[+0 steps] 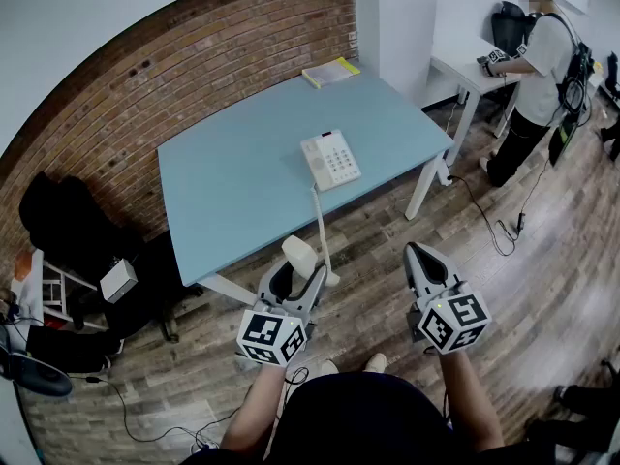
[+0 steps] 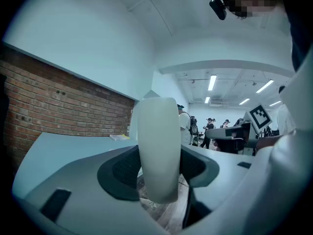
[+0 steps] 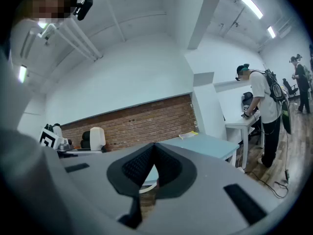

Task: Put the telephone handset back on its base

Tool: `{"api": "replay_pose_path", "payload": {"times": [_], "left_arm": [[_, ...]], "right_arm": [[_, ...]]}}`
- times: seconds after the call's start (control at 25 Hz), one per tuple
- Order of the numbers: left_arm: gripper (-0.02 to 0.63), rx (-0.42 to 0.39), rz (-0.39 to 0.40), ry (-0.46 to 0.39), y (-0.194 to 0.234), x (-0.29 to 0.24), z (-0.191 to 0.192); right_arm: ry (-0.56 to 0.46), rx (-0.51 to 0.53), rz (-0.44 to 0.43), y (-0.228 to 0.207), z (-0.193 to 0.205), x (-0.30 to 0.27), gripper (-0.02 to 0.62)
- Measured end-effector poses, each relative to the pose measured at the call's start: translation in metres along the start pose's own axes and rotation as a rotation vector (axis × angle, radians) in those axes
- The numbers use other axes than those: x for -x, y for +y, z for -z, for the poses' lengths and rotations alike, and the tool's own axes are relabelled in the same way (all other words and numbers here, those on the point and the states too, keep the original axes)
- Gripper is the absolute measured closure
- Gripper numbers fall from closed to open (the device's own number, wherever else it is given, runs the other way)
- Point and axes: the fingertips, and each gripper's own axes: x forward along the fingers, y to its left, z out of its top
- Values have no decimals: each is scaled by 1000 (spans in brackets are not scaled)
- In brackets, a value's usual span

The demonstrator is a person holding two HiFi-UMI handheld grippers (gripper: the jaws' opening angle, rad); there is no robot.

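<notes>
The white telephone handset [image 1: 301,258] stands upright between the jaws of my left gripper [image 1: 294,281], which is shut on it, in front of the blue table's [image 1: 232,182] near edge. In the left gripper view the handset [image 2: 157,146] fills the gap between the dark pads. A coiled cord [image 1: 319,216] runs from it up to the white telephone base [image 1: 330,159], which lies with its keypad up near the table's middle. My right gripper [image 1: 423,260] hangs to the right, over the floor, shut with nothing in it; its jaws [image 3: 152,150] meet at the tips.
A yellow-green book [image 1: 331,72] lies at the table's far corner. A brick wall [image 1: 194,66] runs behind. Black bags [image 1: 58,221] and a small shelf sit at the left. A person [image 1: 533,66] stands at a white desk [image 1: 465,74] at the far right, cables on the floor [image 1: 494,226].
</notes>
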Motion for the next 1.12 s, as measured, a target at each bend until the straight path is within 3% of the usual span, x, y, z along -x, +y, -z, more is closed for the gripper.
{"api": "replay_pose_path", "payload": {"times": [1.12], "left_arm": [[368, 9, -75, 25, -57, -37, 15]], "right_arm": [[2, -54, -32, -76, 0, 29, 583]]}}
